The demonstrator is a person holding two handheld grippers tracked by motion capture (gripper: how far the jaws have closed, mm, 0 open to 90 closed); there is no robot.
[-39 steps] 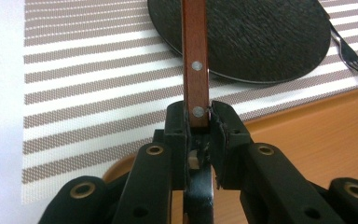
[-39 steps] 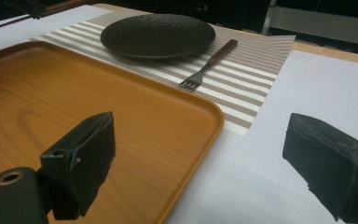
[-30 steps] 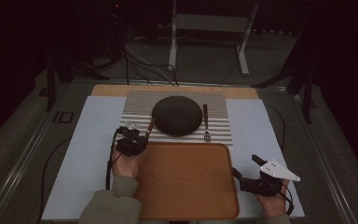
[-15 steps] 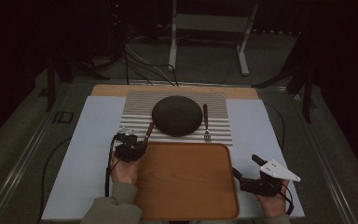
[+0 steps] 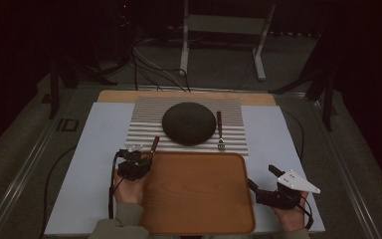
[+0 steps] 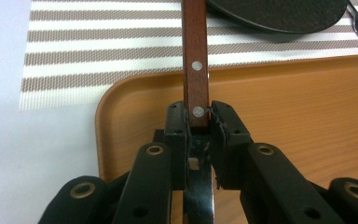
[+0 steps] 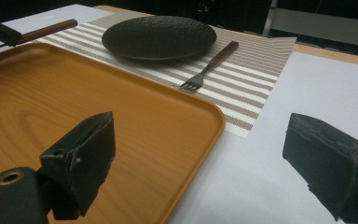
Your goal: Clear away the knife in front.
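Observation:
A knife with a brown wooden handle (image 6: 196,56) is pinched where handle meets blade by my left gripper (image 6: 199,114), which is shut on it. The handle points away toward the striped placemat (image 6: 98,46), and the blade runs back under the jaws. In the high view the left gripper (image 5: 133,167) sits at the left rim of the wooden tray (image 5: 199,199), the knife handle (image 5: 154,145) slanting over the tray's far-left corner. My right gripper (image 5: 262,176) rests open at the tray's right edge; its jaws (image 7: 205,163) stand wide apart and hold nothing.
A dark round plate (image 5: 188,123) lies on the placemat (image 5: 144,119) beyond the tray. A fork (image 5: 220,130) with a wooden handle lies to the plate's right. A pale sheet (image 5: 89,164) covers the table. Cables and a metal stand are on the floor behind.
My left gripper has drawn back toward the person with the knife, from the placemat's near edge to the tray's left rim. The right gripper has stayed put.

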